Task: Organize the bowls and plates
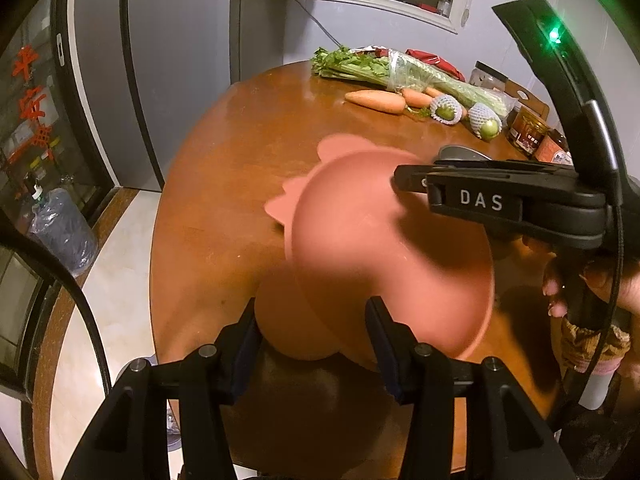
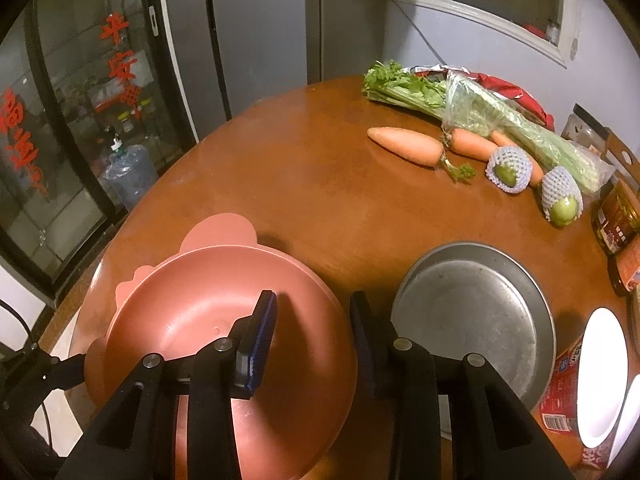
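Note:
A pink bowl (image 2: 192,312) with scalloped ear handles sits at the left of the round wooden table (image 2: 320,200); in the left wrist view it (image 1: 360,232) appears tilted and blurred. My right gripper (image 2: 312,312) is open, its jaws straddling the bowl's right rim, and it also shows in the left wrist view (image 1: 404,182) over the bowl's far rim. My left gripper (image 1: 310,324) is open, with the bowl's near side and handle between its jaws. A grey metal plate (image 2: 472,312) lies right of the bowl. White plates (image 2: 604,372) stand at the right edge.
Celery (image 2: 480,116), carrots (image 2: 404,146), two net-wrapped green fruits (image 2: 508,168) and jars (image 2: 616,216) lie along the table's far right. A red packet (image 2: 560,396) lies under the white plates. A water bottle (image 2: 128,176) stands on the floor by the glass door.

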{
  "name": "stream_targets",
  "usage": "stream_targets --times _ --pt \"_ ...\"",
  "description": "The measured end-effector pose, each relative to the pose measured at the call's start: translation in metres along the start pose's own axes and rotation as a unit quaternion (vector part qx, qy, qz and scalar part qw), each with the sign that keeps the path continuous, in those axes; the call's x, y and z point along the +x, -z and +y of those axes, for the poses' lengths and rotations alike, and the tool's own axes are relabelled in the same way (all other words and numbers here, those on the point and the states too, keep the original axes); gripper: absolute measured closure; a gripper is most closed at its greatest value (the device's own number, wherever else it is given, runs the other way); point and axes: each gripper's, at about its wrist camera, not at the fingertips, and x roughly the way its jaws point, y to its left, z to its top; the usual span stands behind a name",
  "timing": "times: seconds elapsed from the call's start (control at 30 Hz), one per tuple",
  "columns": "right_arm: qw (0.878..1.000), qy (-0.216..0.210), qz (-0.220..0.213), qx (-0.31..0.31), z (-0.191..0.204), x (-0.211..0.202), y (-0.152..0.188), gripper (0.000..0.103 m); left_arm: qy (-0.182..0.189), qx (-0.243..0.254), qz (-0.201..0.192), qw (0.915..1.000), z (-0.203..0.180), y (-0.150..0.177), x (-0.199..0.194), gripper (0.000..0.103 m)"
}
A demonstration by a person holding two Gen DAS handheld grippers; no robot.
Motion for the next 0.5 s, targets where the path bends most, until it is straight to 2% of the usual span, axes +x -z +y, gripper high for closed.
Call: stream_targets --times 0.33,0.5 --pt "1.0 0.009 -0.018 0.005 -0.001 -0.009 0.0 0.057 0.004 0.0 -0.01 0.9999 0.001 0.002 -0.007 0.051" --pt "0.999 0.004 -0.031 0.009 -0.002 -0.024 0.001 0.053 0.007 0.001 -0.025 0.9997 0.0 0.001 -0.018 0.047"
